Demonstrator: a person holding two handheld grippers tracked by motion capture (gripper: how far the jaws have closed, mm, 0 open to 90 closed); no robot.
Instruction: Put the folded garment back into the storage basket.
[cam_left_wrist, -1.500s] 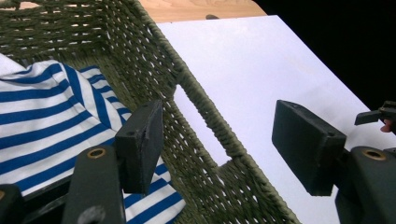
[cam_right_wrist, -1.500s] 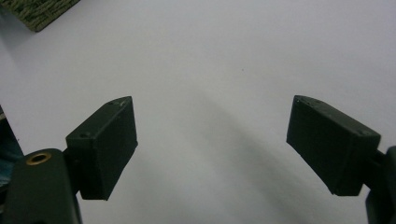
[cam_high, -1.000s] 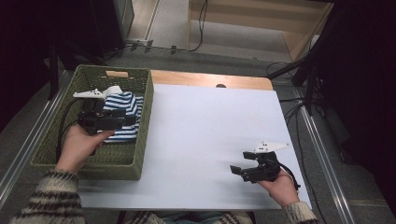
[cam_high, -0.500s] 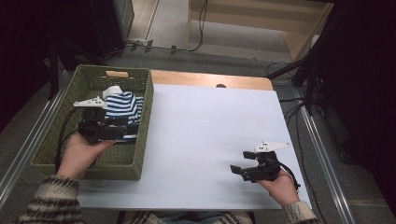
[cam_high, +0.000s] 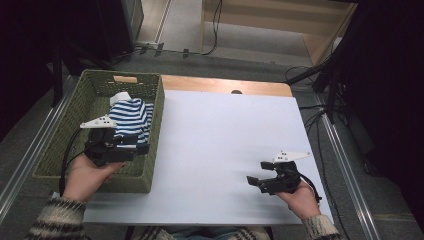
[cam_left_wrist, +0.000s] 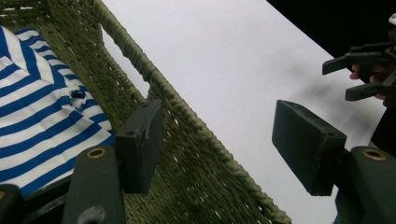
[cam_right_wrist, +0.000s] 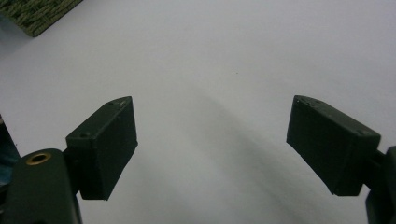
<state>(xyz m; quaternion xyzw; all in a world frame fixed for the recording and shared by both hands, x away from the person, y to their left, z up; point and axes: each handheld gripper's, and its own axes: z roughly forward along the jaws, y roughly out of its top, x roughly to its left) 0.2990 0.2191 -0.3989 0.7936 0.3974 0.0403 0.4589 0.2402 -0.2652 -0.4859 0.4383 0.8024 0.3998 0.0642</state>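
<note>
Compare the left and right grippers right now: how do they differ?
The left gripper is over the green woven basket, straddling its near-side wall beside the striped cloth; the right gripper is above the bare white tabletop. The left gripper points right, the right gripper left. Both have their jaws open, holding nothing.

The white rectangular surface (cam_high: 225, 150) sits on a wooden top whose light brown far edge (cam_high: 225, 84) shows beyond it, with metal rails (cam_high: 345, 165) along both sides. Around it lies grey carpeted floor (cam_high: 170, 62), crossed by black cables (cam_high: 216, 25) at the far end. A pale wooden piece of furniture (cam_high: 280, 20) stands at the back. The room's corners are dark, with the light falling mainly on the surface.
</note>
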